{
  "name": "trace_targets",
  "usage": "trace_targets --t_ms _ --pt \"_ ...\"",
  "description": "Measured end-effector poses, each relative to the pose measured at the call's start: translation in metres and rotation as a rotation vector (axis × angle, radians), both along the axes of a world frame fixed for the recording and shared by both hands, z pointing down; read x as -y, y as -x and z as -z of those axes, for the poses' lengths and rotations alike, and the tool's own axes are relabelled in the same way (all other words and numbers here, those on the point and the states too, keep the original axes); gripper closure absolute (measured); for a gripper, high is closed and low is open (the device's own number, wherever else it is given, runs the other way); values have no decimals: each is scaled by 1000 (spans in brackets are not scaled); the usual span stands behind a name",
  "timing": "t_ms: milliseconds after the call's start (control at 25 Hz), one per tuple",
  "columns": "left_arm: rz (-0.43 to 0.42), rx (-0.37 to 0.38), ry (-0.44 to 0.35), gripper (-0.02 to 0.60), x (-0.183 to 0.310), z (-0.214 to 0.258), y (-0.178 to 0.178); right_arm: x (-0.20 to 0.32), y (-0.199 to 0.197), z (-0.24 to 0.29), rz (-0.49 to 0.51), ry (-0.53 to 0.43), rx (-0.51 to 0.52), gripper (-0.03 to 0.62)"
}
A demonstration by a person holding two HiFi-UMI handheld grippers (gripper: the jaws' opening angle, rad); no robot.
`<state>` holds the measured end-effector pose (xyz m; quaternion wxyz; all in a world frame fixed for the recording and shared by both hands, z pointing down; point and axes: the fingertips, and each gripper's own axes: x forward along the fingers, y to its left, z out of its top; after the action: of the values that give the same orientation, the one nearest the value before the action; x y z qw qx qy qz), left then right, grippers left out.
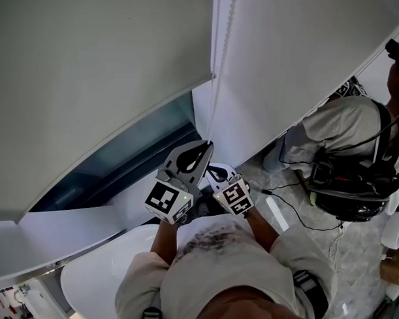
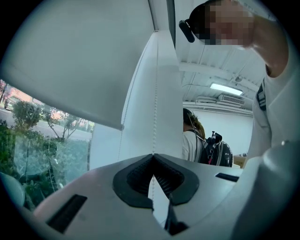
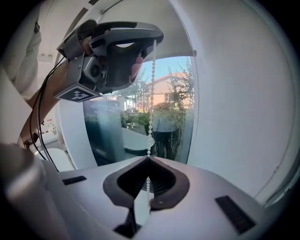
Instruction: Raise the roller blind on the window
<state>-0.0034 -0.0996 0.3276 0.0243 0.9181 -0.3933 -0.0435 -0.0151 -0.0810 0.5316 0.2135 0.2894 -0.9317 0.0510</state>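
Note:
The pale roller blind (image 1: 91,67) covers the upper window, and its bottom edge leaves a strip of glass (image 1: 121,159) bare. A white bead chain (image 1: 213,90) hangs beside it. My left gripper (image 1: 208,147) is shut on the chain, which runs straight up from its closed jaws (image 2: 153,155). Just under it, my right gripper (image 1: 213,169) is shut on the same chain (image 3: 151,103). The beads pass between its closed tips (image 3: 148,158). In the right gripper view the left gripper (image 3: 154,42) shows above, pinching the chain.
Another person (image 1: 344,128) crouches at the right by the wall with a dark backpack (image 1: 352,187) and cables (image 1: 289,204) on the floor. A white rounded surface (image 1: 97,276) lies below the window at the lower left. Trees (image 2: 28,122) show outside.

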Motion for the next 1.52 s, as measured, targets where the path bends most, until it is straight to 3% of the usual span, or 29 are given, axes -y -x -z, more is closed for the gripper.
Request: trace_targets --t_ms 240,560,1080,1320,1520 --pt "1 -7 34 574 -8 -28 0 -10 -1 -28 2 48 -19 533" --pt "17 -14 94 574 35 -80 6 24 7 -79 23 120 -44 533" --pt "32 7 148 574 14 -130 19 -7 15 -127 25 202 -121 533" --pt "25 17 192 574 6 -157 20 -11 15 -136 19 206 -124 533" --pt "31 37 175 574 4 -154 18 -12 14 -137 35 183 -133 533"
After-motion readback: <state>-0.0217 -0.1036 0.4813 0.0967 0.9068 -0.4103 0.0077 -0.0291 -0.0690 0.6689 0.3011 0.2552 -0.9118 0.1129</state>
